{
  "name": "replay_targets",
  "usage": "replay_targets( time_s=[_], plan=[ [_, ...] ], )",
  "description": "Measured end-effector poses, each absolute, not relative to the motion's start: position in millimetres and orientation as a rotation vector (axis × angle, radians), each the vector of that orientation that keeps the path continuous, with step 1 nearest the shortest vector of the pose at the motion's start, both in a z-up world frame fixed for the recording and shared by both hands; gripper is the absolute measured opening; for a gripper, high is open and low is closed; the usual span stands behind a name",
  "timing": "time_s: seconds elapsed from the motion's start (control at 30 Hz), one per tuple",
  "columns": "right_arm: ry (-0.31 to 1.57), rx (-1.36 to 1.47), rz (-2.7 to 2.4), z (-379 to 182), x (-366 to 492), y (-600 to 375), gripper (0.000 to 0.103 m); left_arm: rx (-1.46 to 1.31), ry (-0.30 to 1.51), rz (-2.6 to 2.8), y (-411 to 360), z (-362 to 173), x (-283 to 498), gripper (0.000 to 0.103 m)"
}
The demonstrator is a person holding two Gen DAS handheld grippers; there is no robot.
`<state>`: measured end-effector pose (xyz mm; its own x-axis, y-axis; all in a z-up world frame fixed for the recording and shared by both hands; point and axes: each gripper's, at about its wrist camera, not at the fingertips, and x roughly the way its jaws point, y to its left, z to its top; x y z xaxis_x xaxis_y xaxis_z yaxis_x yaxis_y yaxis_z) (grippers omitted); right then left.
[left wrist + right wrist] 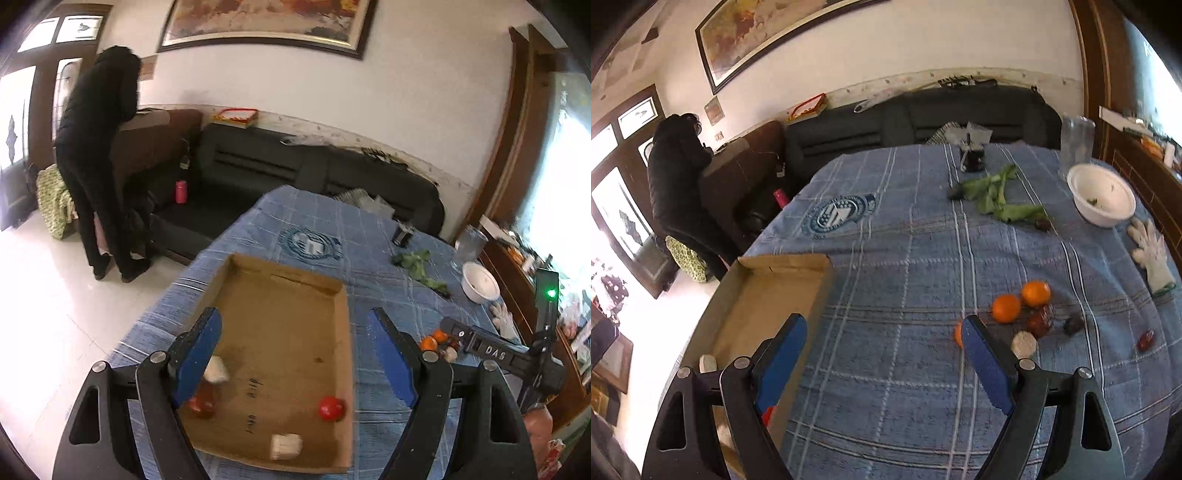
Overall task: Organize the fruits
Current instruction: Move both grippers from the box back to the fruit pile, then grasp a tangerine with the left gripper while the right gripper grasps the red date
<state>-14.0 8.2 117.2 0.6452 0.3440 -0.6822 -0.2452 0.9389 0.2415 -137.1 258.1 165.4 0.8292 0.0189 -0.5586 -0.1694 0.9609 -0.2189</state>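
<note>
With both grippers spread empty, left gripper [295, 354] over the shallow brown cardboard tray [345, 314], I'd steer my right gripper [884, 354] rightward onto the near round orange tangerine [1006, 308], closing gently.

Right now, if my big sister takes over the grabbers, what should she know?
Left gripper: open, empty, hovering over the cardboard tray.
Right gripper: open, empty, above the blue cloth, near the loose fruit.
Done: the tray holds a red fruit, another reddish one and two pale pieces.
Left: two oranges and a third orange thing half hidden behind the right finger, plus a red piece, a pale piece and small dark ones beside them, all on the cloth.
Leafy greens, white bowl and glove are not fruit.
</note>
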Motion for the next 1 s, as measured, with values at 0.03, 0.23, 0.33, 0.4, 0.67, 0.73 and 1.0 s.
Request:
replay_targets(
  time_s=[0.03,0.23,0.33,0.4,0.67,0.73,1.0],
  plan=[
    [0.801,0.134,0.335,113.4,-17.7,-0.1,0.089,-0.257,0.599,0.078,245.4,163.8,-133.1,0.080],
    [0.754,0.141,0.256,107.3,-49.4,-65.8,0.089,-0.253,0.654,-0.081,180.6,155.9,-113.3,0.080],
    [0.741,0.156,0.180,106.2,-69.0,-116.2,0.089,-0.234,0.683,-0.134,148.5,144.1,-97.4,0.080],
    [0.745,0.164,0.120,104.1,-78.1,-146.0,0.089,-0.233,0.726,-0.167,129.5,131.3,-83.3,0.080],
    [0.795,0.298,-0.022,81.4,-89.3,-241.2,0.087,-0.171,0.844,-0.205,80.9,86.8,-49.2,0.080],
    [0.812,0.314,-0.017,73.1,-81.8,-247.6,0.085,-0.167,0.855,-0.196,82.1,81.1,-46.8,0.080],
    [0.854,0.352,-0.047,47.5,-40.8,-263.5,0.073,-0.163,0.901,-0.151,91.1,63.5,-18.1,0.058]
  ],
)
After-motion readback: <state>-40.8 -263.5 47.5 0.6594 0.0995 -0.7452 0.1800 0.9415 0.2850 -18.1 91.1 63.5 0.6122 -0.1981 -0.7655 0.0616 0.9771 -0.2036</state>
